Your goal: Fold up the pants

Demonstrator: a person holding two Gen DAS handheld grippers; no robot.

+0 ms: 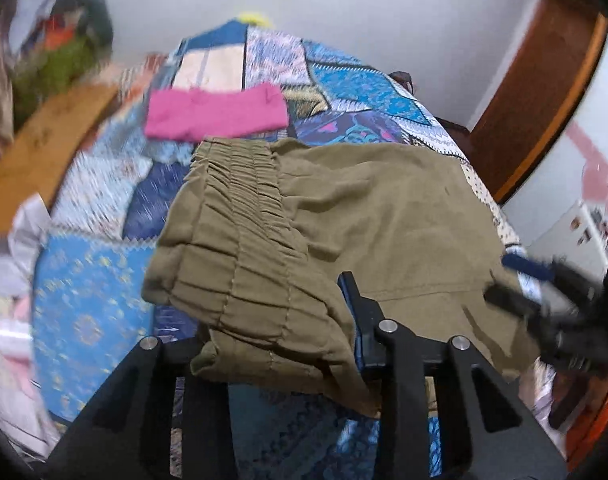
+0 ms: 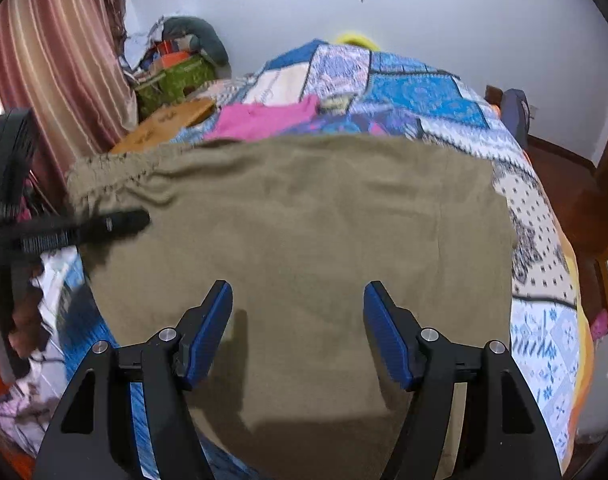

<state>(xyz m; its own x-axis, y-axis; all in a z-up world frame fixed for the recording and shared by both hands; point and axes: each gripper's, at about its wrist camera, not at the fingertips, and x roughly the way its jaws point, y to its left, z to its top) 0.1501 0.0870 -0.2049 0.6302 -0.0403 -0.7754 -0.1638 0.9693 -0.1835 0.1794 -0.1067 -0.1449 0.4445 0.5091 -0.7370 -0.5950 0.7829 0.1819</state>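
The bed [image 2: 424,92], under a patchwork quilt, carries the olive pants [image 2: 304,220] spread across its near part, with a pink garment [image 2: 263,118] lying just beyond them; the right tongs [image 2: 297,312] stand wide above the flat cloth, gripping nothing. The left tongs [image 1: 287,320] are closed on the gathered elastic waistband [image 1: 239,220], which drapes over them.

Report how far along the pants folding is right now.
Done: the olive pants lie spread over the patchwork bedspread, apparently already doubled over, though that is hard to confirm. In hand: the left gripper has the gathered waistband bunched between its fingers and lifted; the right gripper hangs open above the cloth, holding nothing. Left: carry the waistband across for the next fold, then flatten.
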